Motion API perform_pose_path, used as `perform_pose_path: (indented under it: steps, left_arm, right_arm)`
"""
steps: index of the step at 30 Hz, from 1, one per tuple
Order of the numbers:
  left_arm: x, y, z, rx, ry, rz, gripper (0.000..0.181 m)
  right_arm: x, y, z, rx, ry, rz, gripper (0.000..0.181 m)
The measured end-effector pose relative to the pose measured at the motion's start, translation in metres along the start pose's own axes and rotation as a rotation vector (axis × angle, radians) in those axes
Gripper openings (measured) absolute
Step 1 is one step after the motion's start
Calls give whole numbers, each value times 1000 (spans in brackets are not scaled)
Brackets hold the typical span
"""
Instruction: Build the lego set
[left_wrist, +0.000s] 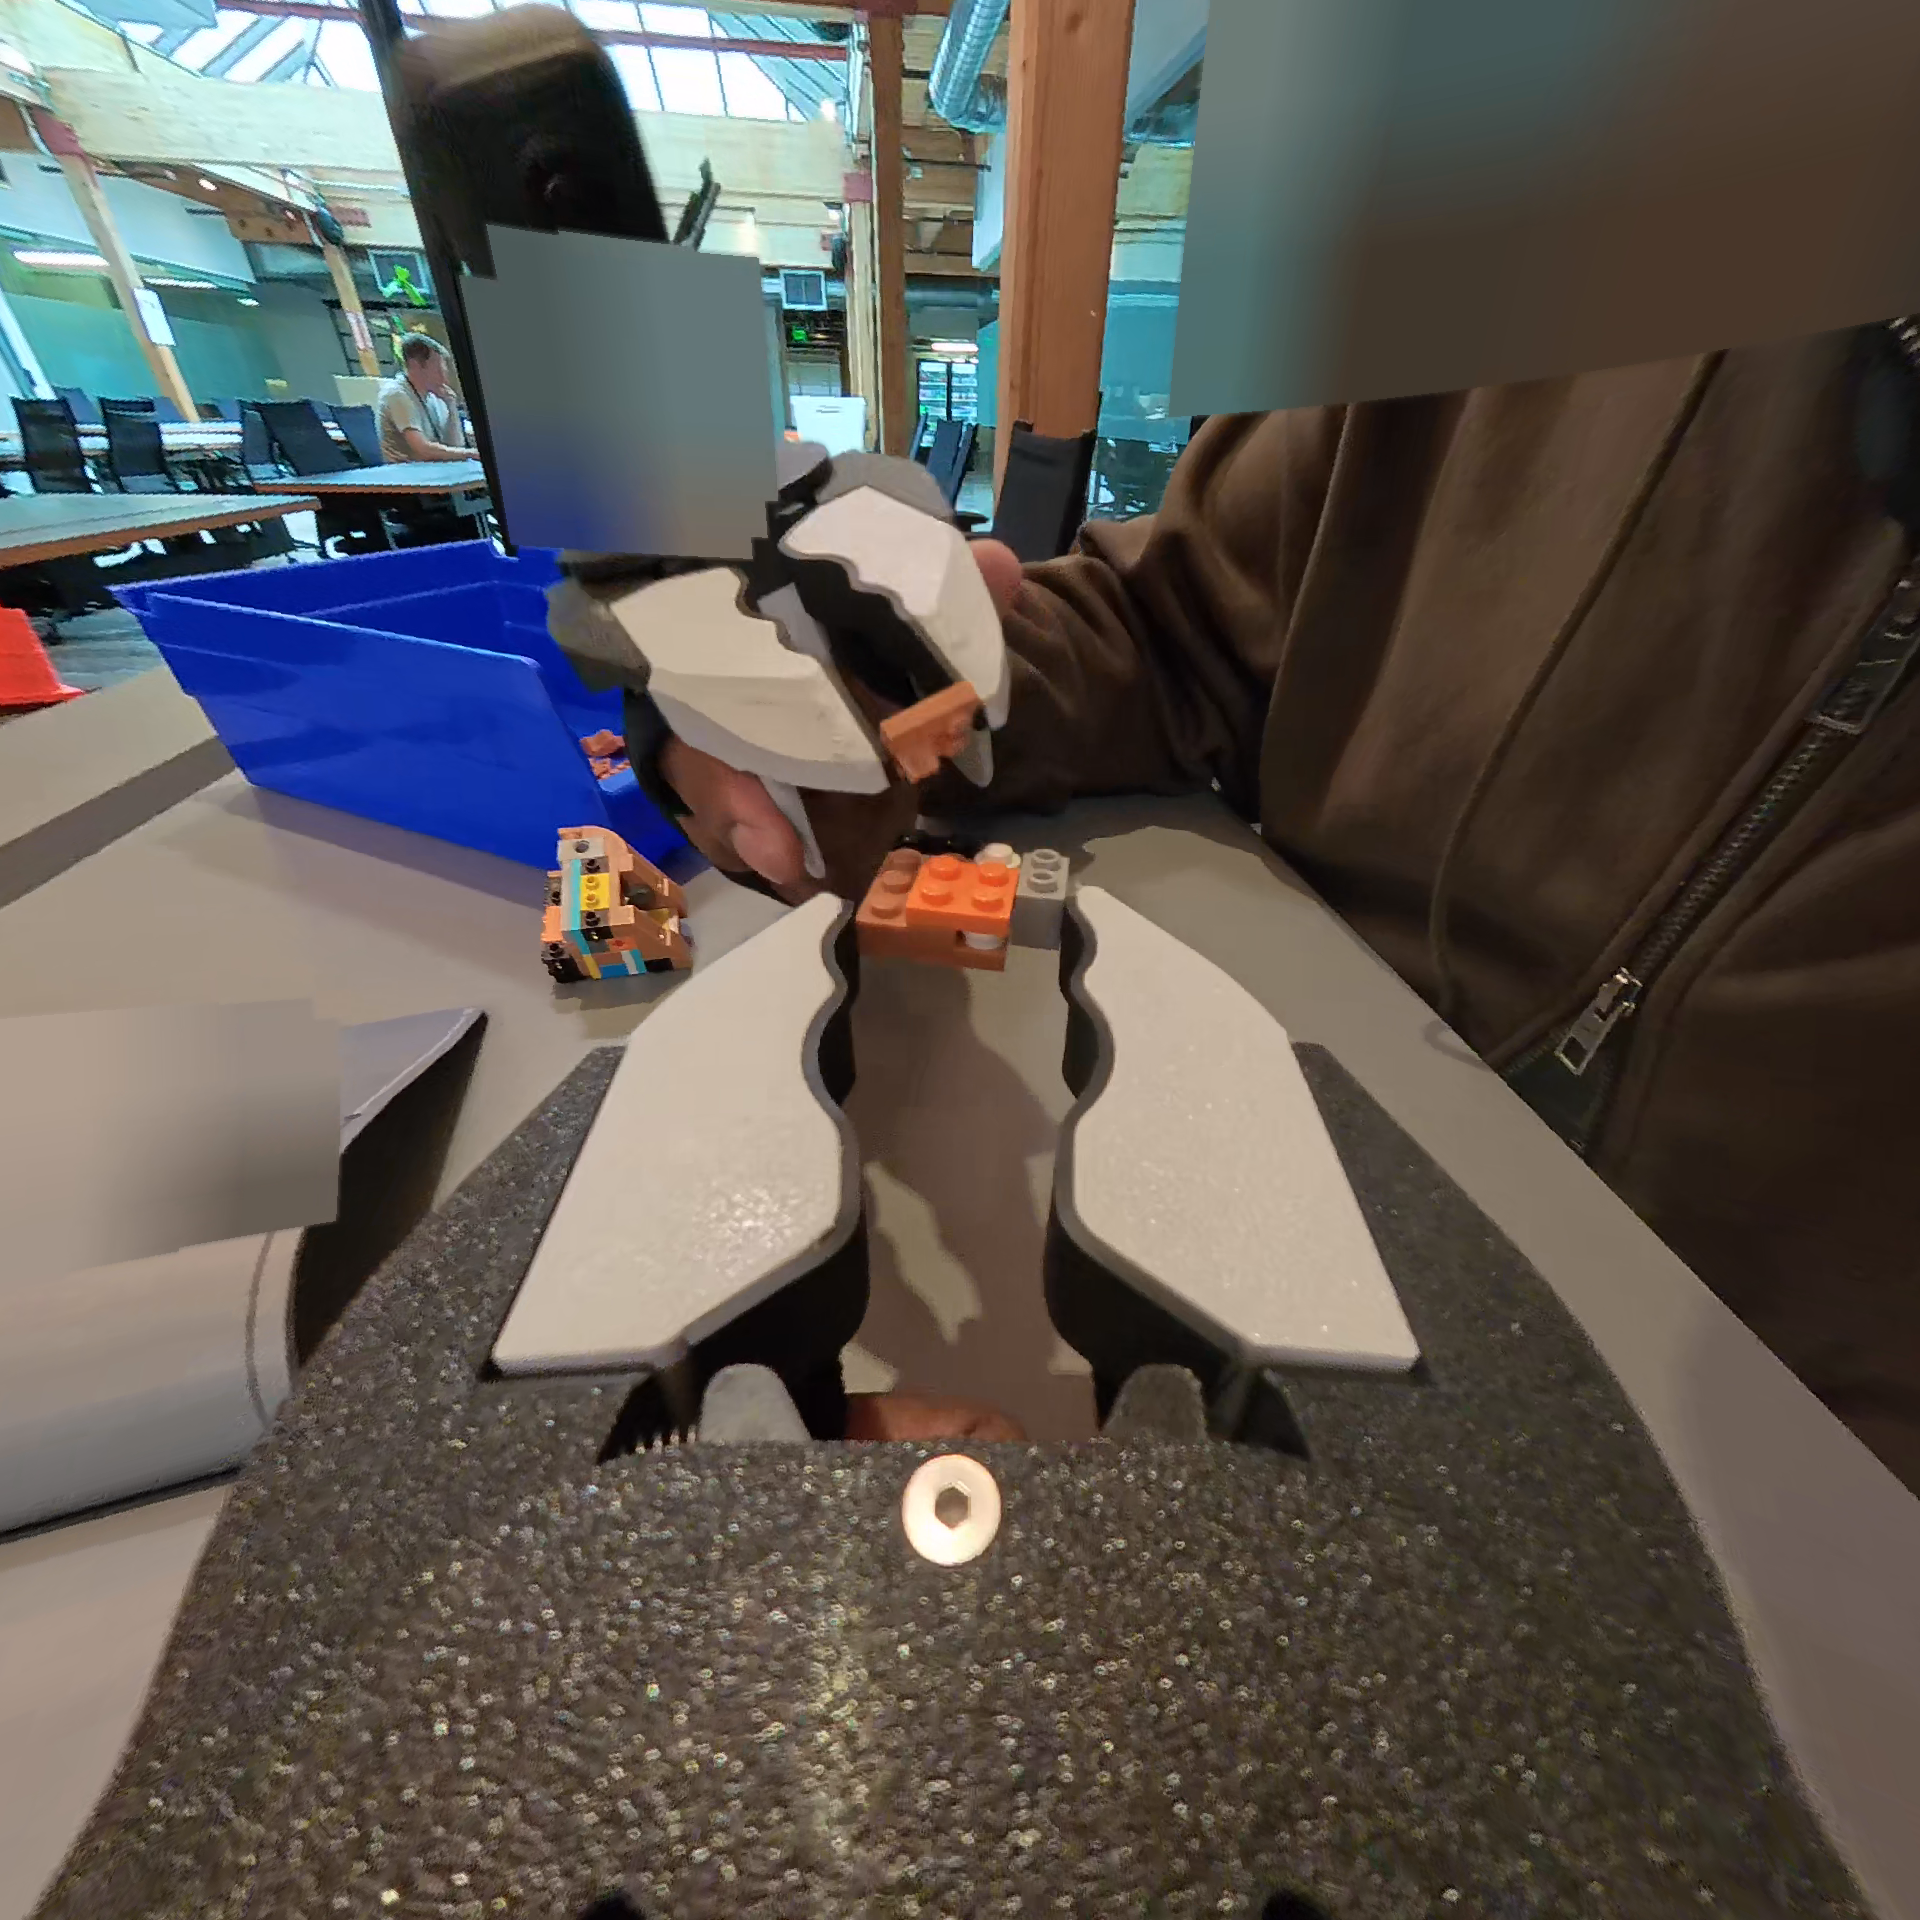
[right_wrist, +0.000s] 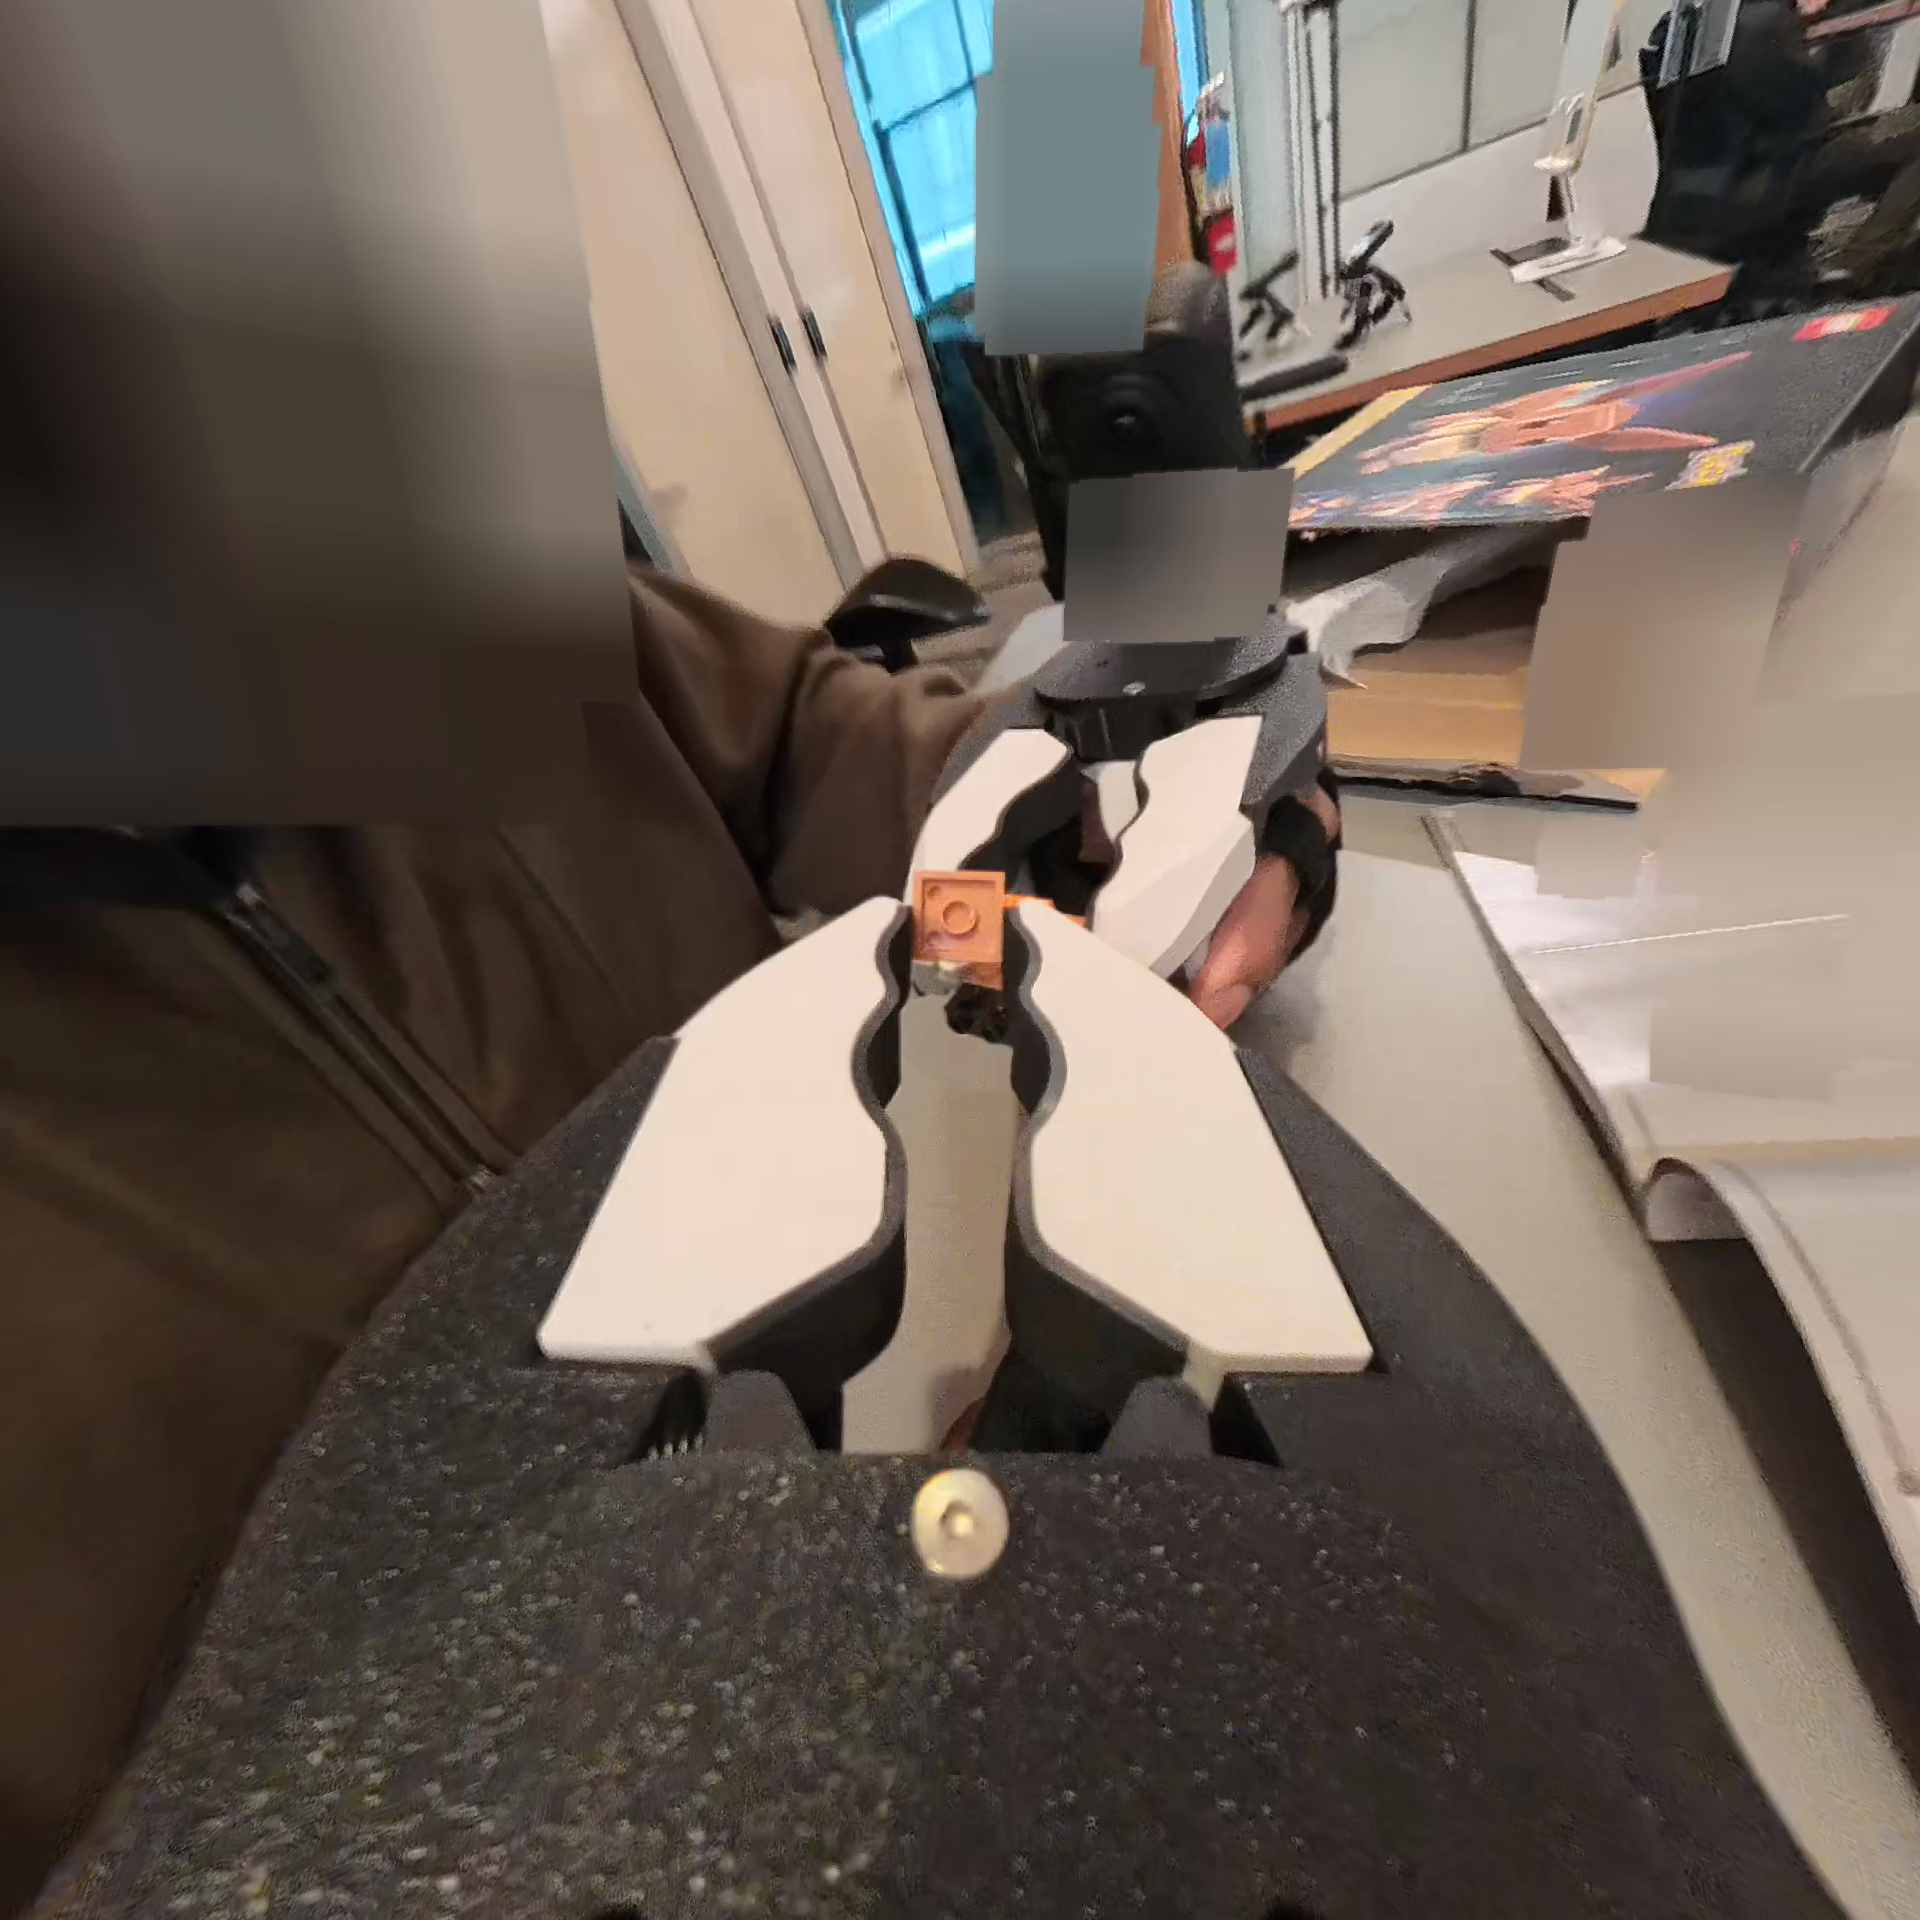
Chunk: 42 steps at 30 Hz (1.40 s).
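Between the left gripper's (left_wrist: 961, 914) fingertips sat a small stack (left_wrist: 940, 904) of orange and brown bricks with a grey brick (left_wrist: 1042, 883) at one end. It was low over the grey table (left_wrist: 260, 935), and whether it rested there or was carried I could not tell. The fingers stood at a middling gap with the stack spanning their tips, and the grip could not be confirmed.

Just above it, the right gripper (right_wrist: 956, 925) had its fingers narrowed on a brown plate (left_wrist: 933, 727), pinched at the tips and tilted.

The step in hand looked like adding that plate to the stack. The next move would call for levelling the plate, lining its underside over the studs and pressing straight down while the left gripper braced the stack.

Only the left wrist view showed the stack's studs, the part-built model (left_wrist: 613, 909) standing apart on the table, and the blue bin (left_wrist: 364, 665) with loose pieces behind it. The right wrist view showed the plate (right_wrist: 958, 920) face-on with most of the stack hidden behind it, plus the set's box (right_wrist: 1558, 436) and open booklet (right_wrist: 1714, 1039) off to the side. A brown jacket (left_wrist: 1558, 727) filled one edge of both.
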<state>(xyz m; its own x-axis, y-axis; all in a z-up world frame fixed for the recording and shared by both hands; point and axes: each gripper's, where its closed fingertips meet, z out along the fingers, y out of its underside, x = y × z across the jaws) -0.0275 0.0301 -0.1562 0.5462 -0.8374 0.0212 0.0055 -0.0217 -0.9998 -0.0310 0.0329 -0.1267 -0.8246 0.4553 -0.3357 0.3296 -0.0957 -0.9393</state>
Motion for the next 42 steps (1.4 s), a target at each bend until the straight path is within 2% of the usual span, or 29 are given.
perform_pose_path:
  steps: [4,9,16,20,28,34,38,42]
  left_arm:
    - [-3,-4,0,18,-28,12,37]
    - [-6,3,3,-26,-49,13,37]
    - [-17,76,7,-538,-154,85,37]
    - [-16,100,2,-708,-161,99,37]
    - [-10,104,-6,-742,-134,59,38]
    - [-3,103,-8,-731,-86,79,42]
    - [0,100,-6,-711,-68,128,47]
    - [-6,81,-3,-623,-110,184,47]
  right_arm:
    - [2,-10,-7,105,-62,123,16]
    - [1,-15,-9,145,-89,151,16]
    - [3,-18,-12,203,-105,209,17]
    - [4,-14,-12,211,-99,230,17]
    - [1,-15,-18,294,-127,299,17]
    - [0,-11,-18,291,-112,292,16]
    - [-3,-9,-18,284,-66,219,16]
    - [-2,-5,-21,257,53,48,17]
